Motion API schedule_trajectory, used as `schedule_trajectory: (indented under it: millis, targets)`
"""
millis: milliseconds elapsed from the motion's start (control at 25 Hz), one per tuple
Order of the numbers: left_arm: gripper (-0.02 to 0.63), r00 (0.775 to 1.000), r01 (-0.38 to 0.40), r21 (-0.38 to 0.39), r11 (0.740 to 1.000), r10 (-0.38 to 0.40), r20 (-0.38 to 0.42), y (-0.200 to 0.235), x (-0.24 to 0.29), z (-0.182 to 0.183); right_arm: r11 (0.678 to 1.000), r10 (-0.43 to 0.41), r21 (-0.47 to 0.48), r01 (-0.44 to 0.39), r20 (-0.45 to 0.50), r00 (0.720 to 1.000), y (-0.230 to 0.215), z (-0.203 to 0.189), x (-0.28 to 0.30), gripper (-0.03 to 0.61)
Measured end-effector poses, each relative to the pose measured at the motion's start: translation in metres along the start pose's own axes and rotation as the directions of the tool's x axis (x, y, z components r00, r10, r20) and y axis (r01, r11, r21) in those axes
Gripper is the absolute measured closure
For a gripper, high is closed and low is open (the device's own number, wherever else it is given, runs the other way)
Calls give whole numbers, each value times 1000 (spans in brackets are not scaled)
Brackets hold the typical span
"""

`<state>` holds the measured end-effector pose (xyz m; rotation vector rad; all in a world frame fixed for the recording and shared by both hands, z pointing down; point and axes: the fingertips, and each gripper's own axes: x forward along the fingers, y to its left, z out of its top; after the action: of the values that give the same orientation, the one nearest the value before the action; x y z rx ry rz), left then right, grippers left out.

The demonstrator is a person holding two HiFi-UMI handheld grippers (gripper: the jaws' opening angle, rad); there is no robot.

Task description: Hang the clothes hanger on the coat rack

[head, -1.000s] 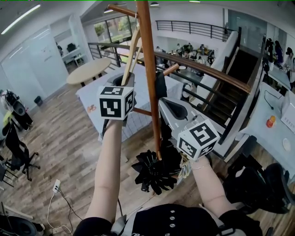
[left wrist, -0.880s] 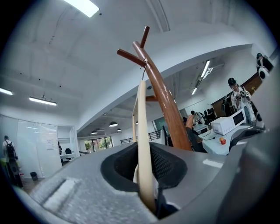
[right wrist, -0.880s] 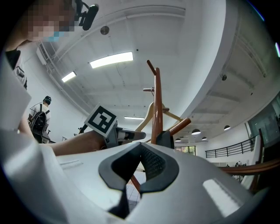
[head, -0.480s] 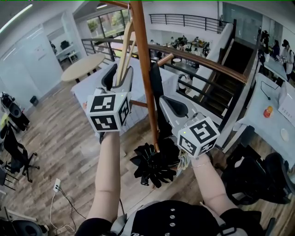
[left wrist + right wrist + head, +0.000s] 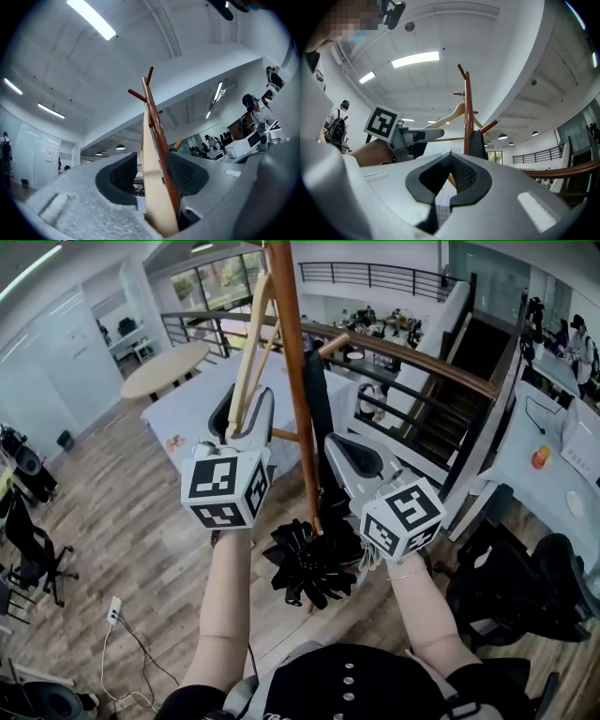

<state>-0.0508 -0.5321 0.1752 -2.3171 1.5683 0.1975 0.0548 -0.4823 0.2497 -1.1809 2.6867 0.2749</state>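
As left gripper [image 5: 244, 418] jaws have just been opening, hanger [image 5: 248, 352] between, rack [image 5: 295, 381] beside.

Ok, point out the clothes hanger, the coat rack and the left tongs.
clothes hanger [image 5: 248, 352], head view, pale wooden arm.
coat rack [image 5: 297, 381], head view, brown pole.
left tongs [image 5: 246, 405], head view, between the tips.

- An open-plan office on an upper floor, edged by a wood-topped railing [image 5: 422, 365].
- Beyond the railing, people sit at desks [image 5: 370, 321].
- Left of it stand a round table [image 5: 167, 371] and an office chair [image 5: 30, 542].
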Motion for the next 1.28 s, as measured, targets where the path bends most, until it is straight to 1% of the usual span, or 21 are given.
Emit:
schedule_trajectory:
  millis: [120, 240, 440, 680, 840, 960, 1280]
  targets:
    - [422, 1000, 1, -18, 1000, -1, 15, -2, -15, 0, 1000, -1, 10, 2, -4, 1000, 5, -2, -5, 578]
    - [422, 1000, 22, -45, 999, -21, 19, -4, -28, -4, 1000, -6, 24, 6, -14, 1000, 10, -7, -10, 578]
    - [422, 998, 59, -94, 994, -59, 7, -12, -45, -14, 1000, 7, 29, -6, -30, 1000, 23, -12, -16, 578]
    - [423, 992, 119, -144, 982, -124, -27, -37, -67, -39, 999, -1, 41, 3, -32, 999, 30, -13, -26, 578]
    - [423, 981, 162, -193, 968, -180, -78, -61, -81, -64, 999, -2, 40, 4, -45, 999, 34, -17, -30, 578]
    - [425, 971, 188, -232, 954, -215, -99, -79, -90, -78, 999, -20, 48, 23, -54, 998, 35, -20, -35, 578]
    - [425, 958, 219, -343, 913, -268, -100, -115, -104, -97, 998, -28, 57, 32, -74, 997, 45, -33, -44, 579]
